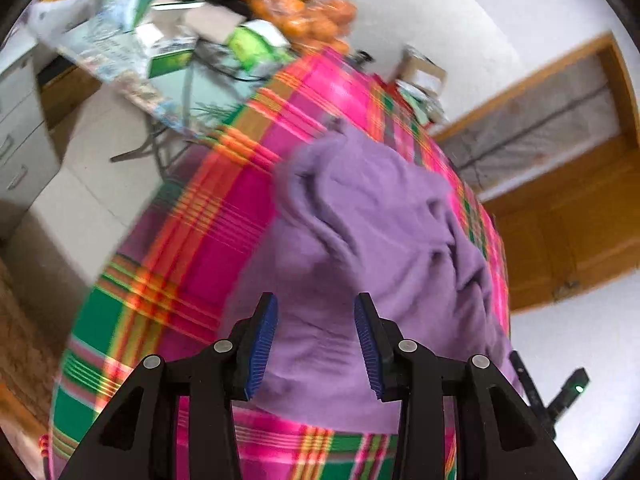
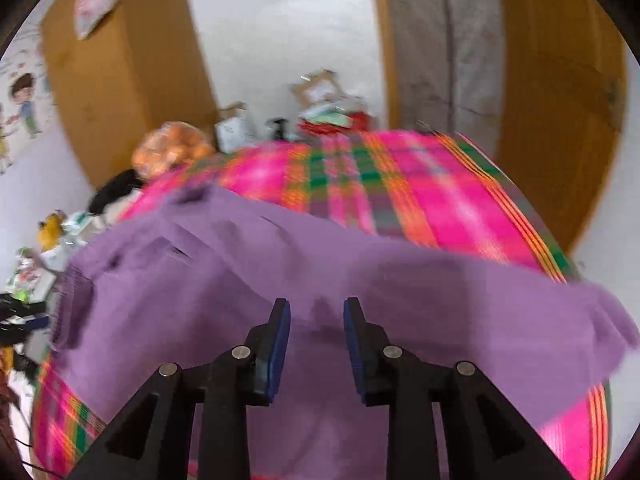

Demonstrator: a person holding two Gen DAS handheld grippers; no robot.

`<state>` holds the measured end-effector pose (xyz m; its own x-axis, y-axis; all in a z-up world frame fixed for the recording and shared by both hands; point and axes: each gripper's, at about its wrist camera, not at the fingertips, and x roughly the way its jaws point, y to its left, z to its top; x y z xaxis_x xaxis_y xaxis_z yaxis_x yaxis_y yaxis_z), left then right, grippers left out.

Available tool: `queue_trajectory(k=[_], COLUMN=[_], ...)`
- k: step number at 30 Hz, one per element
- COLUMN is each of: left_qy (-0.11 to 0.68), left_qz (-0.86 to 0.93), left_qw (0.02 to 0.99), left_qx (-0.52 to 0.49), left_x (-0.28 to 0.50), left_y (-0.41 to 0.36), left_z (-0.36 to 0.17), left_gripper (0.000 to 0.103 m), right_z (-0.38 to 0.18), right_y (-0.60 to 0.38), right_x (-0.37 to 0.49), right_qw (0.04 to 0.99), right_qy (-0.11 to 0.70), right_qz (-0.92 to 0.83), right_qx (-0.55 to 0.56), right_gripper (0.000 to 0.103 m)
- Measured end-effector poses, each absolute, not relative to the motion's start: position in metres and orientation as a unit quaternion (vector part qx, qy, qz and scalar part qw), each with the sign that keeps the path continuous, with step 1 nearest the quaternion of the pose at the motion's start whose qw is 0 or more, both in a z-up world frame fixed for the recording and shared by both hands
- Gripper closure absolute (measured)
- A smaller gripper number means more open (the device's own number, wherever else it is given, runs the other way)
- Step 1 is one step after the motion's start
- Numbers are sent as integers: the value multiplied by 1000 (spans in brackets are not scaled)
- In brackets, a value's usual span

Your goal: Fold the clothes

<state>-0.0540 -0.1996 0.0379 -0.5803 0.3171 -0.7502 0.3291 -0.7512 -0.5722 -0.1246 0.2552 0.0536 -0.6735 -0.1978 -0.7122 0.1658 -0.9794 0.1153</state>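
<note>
The crumpled purple knit garment (image 1: 360,232) is spread over the table, which is covered by a pink, green and orange plaid cloth (image 1: 200,216). In the left wrist view the garment runs from 6 o'clock up toward 1 o'clock, bunched into deep creases on its far part. A clutter of boxes (image 1: 160,48) and a bag of oranges (image 1: 308,12) is seen at 11 to 12 o'clock, beyond the garment.

Risk: both views are motion-blurred, so a rushed closure is judged likely to catch the plaid cloth together with the knit, or only one layer of a crease, and a skewed fold would result.

The left tongs (image 1: 316,344) are released, the blue pads (image 1: 260,344) held wide apart above the near hem; nothing is held, and contact cannot be told.

In the right wrist view the right tongs (image 2: 316,344) are likewise released, parted over flat purple fabric, nothing gripped.
</note>
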Motion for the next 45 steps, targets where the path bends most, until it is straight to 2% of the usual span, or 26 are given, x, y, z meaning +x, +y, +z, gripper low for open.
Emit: queue_trajectory(k=[8,20,26,28,32,34,37,38,45], left_qy=[301,260,275,265,233,225,223,223,222], left_qz=[-806,-782,-766,-770,-771,-768,-767,-767,-776], left_qw=[-88,-149,-157,-150,-150,-149,-148,-148,-151], left_qx=[501,547,559,560,573,582,583,583,571], left_x=[-80,-122,-138,-141,-145,-143,-141,-140,-131], left_y=[-108,-10,9,15,29,31,28,27,20], left_z=[34,18,15,17,14,10,7,7,8], left_gripper=[61,61,60,55,54,54,55,55,55], right_z=[34,6,5,5,7,8,9,10,20], right_y=[299,305,307,308,314,318,322,322,325], right_x=[-112,-127,-143,-149,-155,-159,-163,-164,-181], right_qw=[33,8,5,3,8,13,15,14,12], right_qy=[27,160,178,174,153,139,122,120,107], right_qz=[-917,-904,-903,-902,-901,-901,-902,-902,-908], right_qx=[397,396,392,395,406,410,414,414,404], right_gripper=[56,52,52,52,52,58,81,85,94])
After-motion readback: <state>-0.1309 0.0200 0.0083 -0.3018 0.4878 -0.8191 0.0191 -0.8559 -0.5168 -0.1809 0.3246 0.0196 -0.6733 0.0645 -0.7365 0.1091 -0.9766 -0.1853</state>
